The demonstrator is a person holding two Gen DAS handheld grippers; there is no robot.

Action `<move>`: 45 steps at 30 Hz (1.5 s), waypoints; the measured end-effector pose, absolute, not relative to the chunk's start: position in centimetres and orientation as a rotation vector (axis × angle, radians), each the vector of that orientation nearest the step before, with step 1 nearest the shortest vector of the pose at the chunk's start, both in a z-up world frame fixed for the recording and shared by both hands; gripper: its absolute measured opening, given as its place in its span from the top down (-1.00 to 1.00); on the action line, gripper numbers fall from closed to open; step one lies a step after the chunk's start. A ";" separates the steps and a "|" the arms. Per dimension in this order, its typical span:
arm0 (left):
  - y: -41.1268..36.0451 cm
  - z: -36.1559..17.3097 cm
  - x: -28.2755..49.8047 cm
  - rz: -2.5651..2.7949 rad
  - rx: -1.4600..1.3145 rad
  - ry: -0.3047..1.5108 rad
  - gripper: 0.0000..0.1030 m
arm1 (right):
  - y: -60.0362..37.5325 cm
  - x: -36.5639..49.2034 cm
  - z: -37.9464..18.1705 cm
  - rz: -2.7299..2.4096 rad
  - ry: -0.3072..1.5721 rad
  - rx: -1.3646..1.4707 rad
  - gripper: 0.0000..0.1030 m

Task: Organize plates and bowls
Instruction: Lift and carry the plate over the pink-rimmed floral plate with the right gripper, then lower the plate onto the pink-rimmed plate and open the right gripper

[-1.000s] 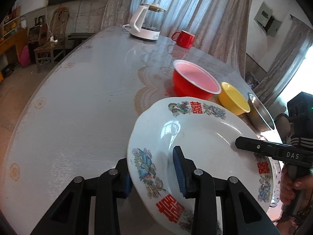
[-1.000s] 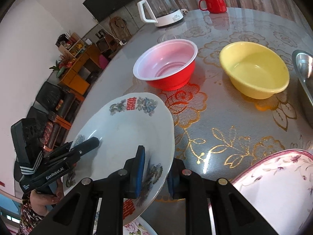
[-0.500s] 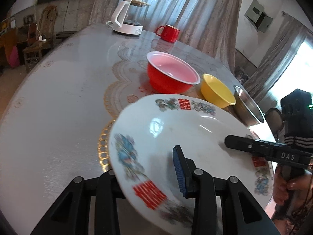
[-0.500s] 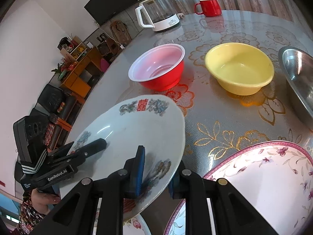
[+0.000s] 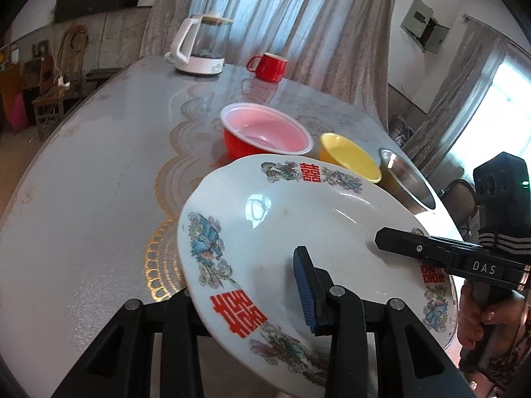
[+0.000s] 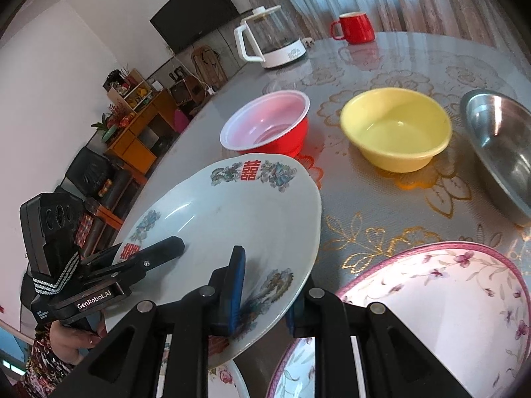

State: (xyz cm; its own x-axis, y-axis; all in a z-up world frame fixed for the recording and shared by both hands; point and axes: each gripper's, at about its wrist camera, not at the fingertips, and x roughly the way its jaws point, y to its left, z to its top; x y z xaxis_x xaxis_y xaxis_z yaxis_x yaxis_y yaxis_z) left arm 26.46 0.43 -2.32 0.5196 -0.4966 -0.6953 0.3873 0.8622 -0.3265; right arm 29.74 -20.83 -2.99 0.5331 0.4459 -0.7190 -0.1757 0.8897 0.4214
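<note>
A white plate (image 5: 298,225) (image 6: 225,219) with red characters and bird prints hangs tilted above the table, carried by both grippers. My left gripper (image 5: 245,285) is shut on its near rim, with one blue pad on top and the other finger hidden underneath. My right gripper (image 6: 265,295) is shut on the opposite rim and appears in the left wrist view as a black finger (image 5: 431,252). Beyond the plate stand a red bowl (image 5: 265,132) (image 6: 265,126), a yellow bowl (image 5: 348,159) (image 6: 395,129) and a steel bowl (image 5: 405,179) (image 6: 501,146). A pink-rimmed floral plate (image 6: 431,315) lies just right of the held plate.
A white kettle (image 5: 199,46) (image 6: 268,39) and a red mug (image 5: 268,66) (image 6: 355,28) stand at the table's far side. Another floral plate edge (image 6: 225,374) shows under the held plate. A person's hand (image 6: 76,338) grips the left tool. Chairs and shelves stand beyond the table's left edge.
Both grippers have carried the white plate sideways and slightly up. The pink-rimmed floral plate has come further into the right wrist view, and the bowls have shifted left there.
</note>
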 end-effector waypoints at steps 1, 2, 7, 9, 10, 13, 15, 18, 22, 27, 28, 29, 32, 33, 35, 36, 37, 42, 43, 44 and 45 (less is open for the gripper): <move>0.2 -2.1 26.3 -0.536 -0.132 0.871 0.28 | -21.2 29.3 -2.7 0.377 0.928 0.317 0.63; -0.2 -1.6 25.9 -0.543 -0.123 0.859 0.28 | -21.4 29.0 -2.4 0.377 0.919 0.317 0.63; -2.3 0.3 24.3 -0.589 -0.115 0.820 0.29 | -23.5 26.4 -0.7 0.361 0.849 0.311 0.63; -3.3 0.7 23.5 -0.609 -0.111 0.810 0.29 | -24.2 25.3 -0.1 0.349 0.826 0.303 0.62; -3.8 0.9 23.1 -0.620 -0.107 0.804 0.29 | -24.8 24.5 0.3 0.339 0.813 0.299 0.62; -5.6 1.4 21.7 -0.649 -0.081 0.790 0.28 | -26.5 22.6 0.8 0.316 0.795 0.309 0.62; -6.9 1.6 20.9 -0.666 -0.074 0.792 0.28 | -27.7 21.6 1.0 0.302 0.790 0.318 0.62; -8.4 1.4 20.2 -0.695 -0.081 0.806 0.28 | -29.2 20.0 1.2 0.274 0.783 0.324 0.62; -10.1 1.0 19.3 -0.727 -0.093 0.822 0.28 | -30.8 18.0 1.3 0.234 0.769 0.317 0.62; -12.1 0.2 18.3 -0.741 -0.091 0.846 0.27 | -32.3 16.5 1.0 0.201 0.762 0.316 0.62; -12.4 -0.1 18.1 -0.741 -0.083 0.849 0.27 | -32.6 16.2 0.7 0.197 0.765 0.321 0.62; -12.8 -0.3 18.0 -0.740 -0.078 0.854 0.27 | -32.9 15.8 0.4 0.194 0.768 0.327 0.62; -13.7 -1.2 17.9 -0.731 -0.067 0.886 0.26 | -34.0 15.2 -0.8 0.187 0.787 0.353 0.62; -14.1 -1.6 17.9 -0.727 -0.061 0.897 0.26 | -34.2 15.2 -1.2 0.184 0.794 0.361 0.61; -14.7 -2.2 17.8 -0.720 -0.049 0.917 0.26 | -34.6 15.1 -1.9 0.181 0.804 0.371 0.61; -15.0 -2.6 17.9 -0.716 -0.043 0.931 0.26 | -34.8 15.2 -2.3 0.178 0.812 0.377 0.59; -15.1 -3.0 17.8 -0.714 -0.040 0.941 0.26 | -35.1 15.2 -2.8 0.178 0.818 0.380 0.58; -15.9 -4.3 18.1 -0.698 -0.030 0.989 0.26 | -36.1 15.5 -4.3 0.176 0.841 0.417 0.58; -16.0 -4.4 17.9 -0.698 -0.028 0.993 0.26 | -36.3 15.5 -4.6 0.176 0.844 0.426 0.58; -16.1 -4.4 18.0 -0.698 -0.028 0.993 0.26 | -36.5 15.5 -4.8 0.175 0.845 0.434 0.58; -16.3 -4.5 18.0 -0.698 -0.024 0.991 0.26 | -36.6 15.4 -4.9 0.174 0.843 0.437 0.58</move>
State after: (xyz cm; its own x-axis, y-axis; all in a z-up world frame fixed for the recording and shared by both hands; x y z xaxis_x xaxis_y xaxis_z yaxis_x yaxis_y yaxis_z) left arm 17.96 -16.25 -4.47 0.3513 -0.5493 -0.7582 0.5285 0.7848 -0.3237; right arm 15.44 -36.63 -4.89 0.6573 0.3189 -0.6828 0.0220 0.8975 0.4404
